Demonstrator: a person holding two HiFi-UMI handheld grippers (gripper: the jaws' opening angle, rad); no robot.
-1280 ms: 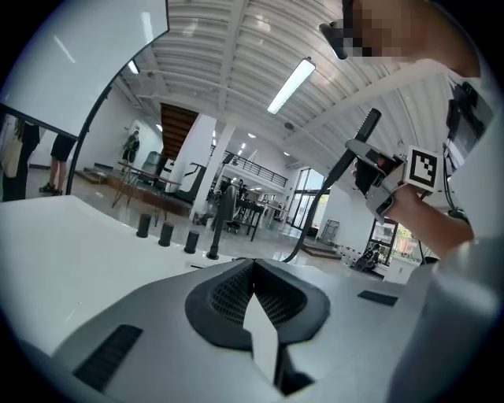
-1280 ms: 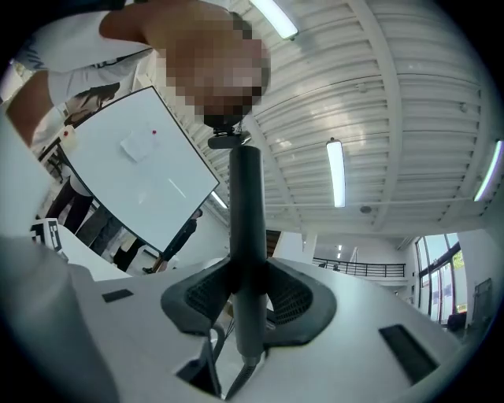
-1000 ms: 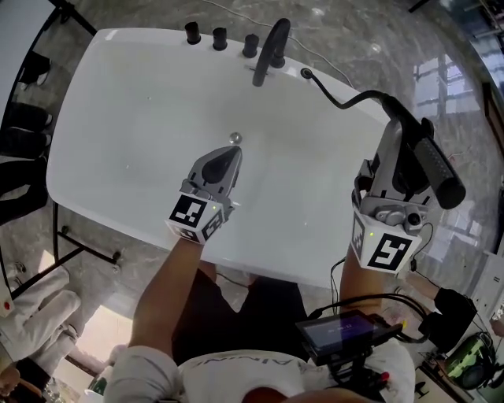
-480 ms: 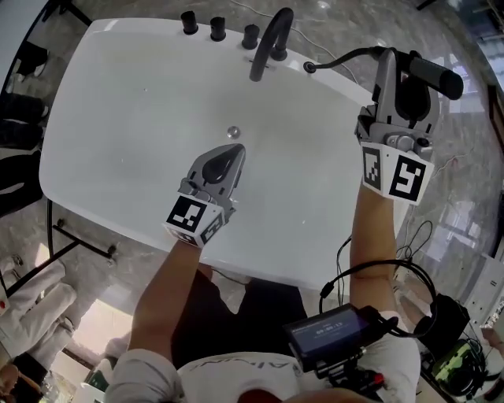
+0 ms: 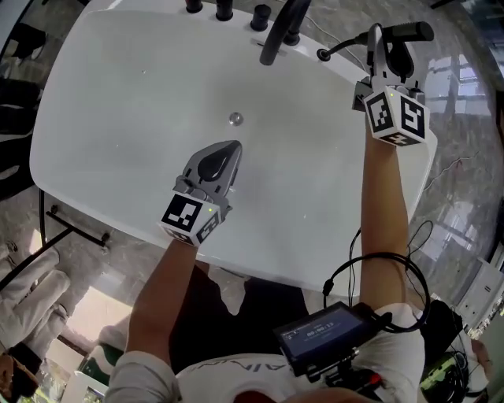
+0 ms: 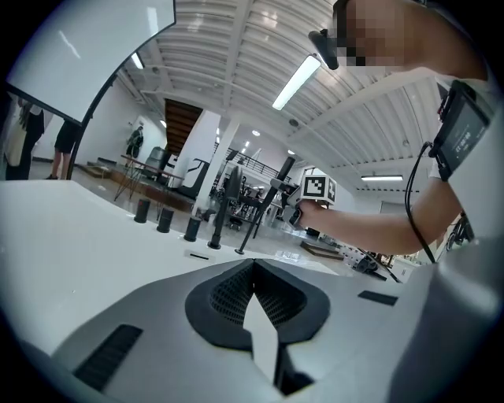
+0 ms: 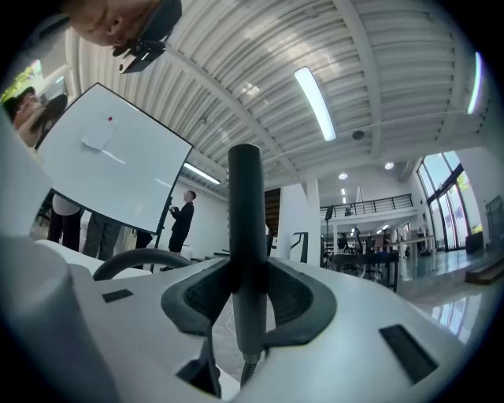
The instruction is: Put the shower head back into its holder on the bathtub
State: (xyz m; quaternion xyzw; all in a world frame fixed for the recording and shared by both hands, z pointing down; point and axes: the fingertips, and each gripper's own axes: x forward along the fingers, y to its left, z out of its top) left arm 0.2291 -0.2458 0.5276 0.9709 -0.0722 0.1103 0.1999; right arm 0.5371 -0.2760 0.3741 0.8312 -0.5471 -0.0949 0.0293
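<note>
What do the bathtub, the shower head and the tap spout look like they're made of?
Bathtub: glossy white, likely acrylic or enamel; faint highlights show on it.
Shower head: matte dark grey, perhaps coated metal or plastic; hardly any glare.
Tap spout: matte black, probably coated metal.

The bathtub fills the middle of the head view. On its far rim three knobs stand in a row, the spout just right of them. The hose rises from the rim further right. The drain lies in the tub, nearer its far end. The left gripper is over the tub, just near of the drain. The right gripper is at the far right rim, right of the spout, with the shower head between its jaws.
</note>
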